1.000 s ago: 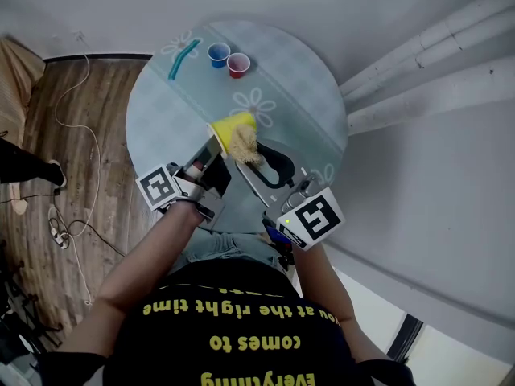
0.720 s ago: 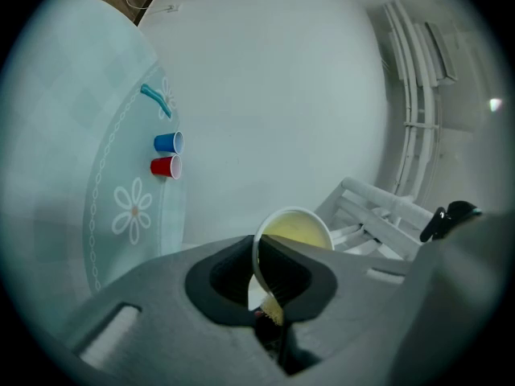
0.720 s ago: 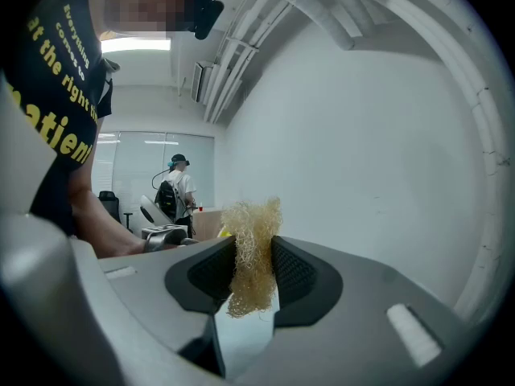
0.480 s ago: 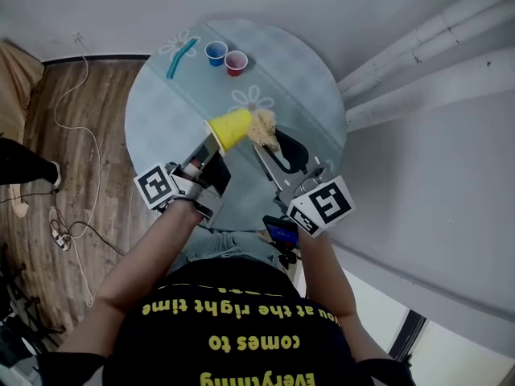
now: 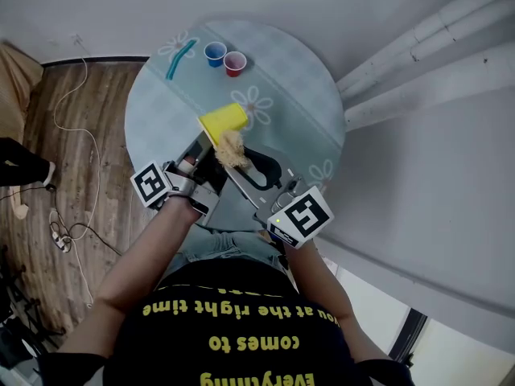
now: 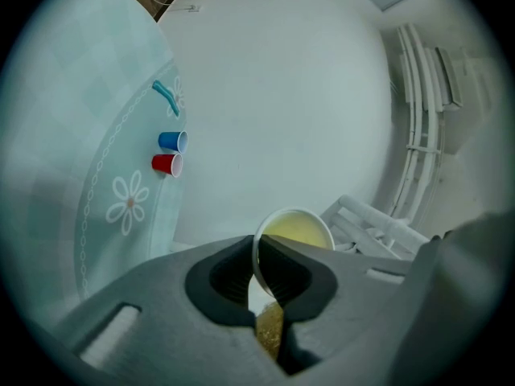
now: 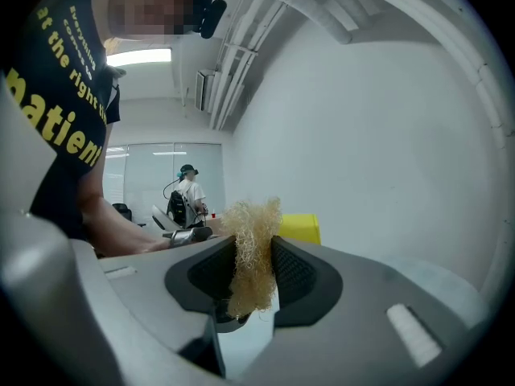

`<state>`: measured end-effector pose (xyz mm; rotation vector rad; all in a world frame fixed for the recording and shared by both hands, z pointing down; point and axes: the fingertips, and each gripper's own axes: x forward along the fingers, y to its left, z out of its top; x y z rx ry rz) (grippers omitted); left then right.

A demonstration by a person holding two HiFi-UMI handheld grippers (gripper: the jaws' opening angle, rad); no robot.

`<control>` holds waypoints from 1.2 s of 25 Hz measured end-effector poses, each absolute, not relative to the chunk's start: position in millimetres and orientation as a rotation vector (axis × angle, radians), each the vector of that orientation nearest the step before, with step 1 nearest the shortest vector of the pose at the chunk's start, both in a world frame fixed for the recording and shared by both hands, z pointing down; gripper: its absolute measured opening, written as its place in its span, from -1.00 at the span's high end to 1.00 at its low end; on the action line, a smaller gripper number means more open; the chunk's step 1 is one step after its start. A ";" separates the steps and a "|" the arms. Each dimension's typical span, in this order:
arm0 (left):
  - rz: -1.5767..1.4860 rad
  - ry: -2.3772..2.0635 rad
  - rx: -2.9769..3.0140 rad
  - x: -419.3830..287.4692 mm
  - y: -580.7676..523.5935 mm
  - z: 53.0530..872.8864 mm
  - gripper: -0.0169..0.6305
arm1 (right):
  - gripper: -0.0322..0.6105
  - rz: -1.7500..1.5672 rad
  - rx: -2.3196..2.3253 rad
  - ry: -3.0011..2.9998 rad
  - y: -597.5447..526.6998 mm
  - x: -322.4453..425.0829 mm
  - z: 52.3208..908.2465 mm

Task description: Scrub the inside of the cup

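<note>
1. Since half a second ago, the tan fibre scrubber [image 5: 232,148] has swung back from the right of the yellow cup [image 5: 224,121] to the cup's mouth. The cup has tipped so that its mouth faces the person more.
2. Left of the cup, the left gripper [image 6: 259,252] is clamped on the cup's rim, with one jaw inside the wall and one outside. It holds the cup on its side above the round table [image 5: 310,95].
3. The cup's pale yellow inside shows past those jaws, and scrubber fibres show just below the rim.
4. Touching the cup's mouth, the scrubber is pinched in the right gripper [image 7: 255,250], whose jaws are closed on the wad with a tuft standing out past the tips. I cannot tell whether the tuft is already inside the rim.
5. Beyond the cup, well apart from it, a blue cup [image 5: 216,52] and a red cup [image 5: 235,62] stand untouched.
6. The step in hand appears to be a scrubbing stroke, on the way in.
7. The next move likely calls for pushing the tuft deeper and rubbing it round the wall. Meanwhile the left grip has to stay firm so the thin rim does not buckle or slip.
</note>
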<state>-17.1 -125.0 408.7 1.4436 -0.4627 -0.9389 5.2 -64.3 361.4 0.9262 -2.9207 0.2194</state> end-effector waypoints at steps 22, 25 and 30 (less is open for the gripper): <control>-1.011 -0.389 1.350 -16.7 -121.3 399.8 0.90 | 0.48 0.203 0.929 -2.882 -61.7 14.1 377.3; -1.016 -0.372 1.336 -15.4 -119.6 397.8 0.90 | 0.48 0.194 0.949 -2.869 -64.2 18.5 377.6; -1.021 -0.360 1.316 -14.1 -118.7 397.4 0.90 | 0.47 0.219 1.043 -2.835 -82.4 41.1 379.4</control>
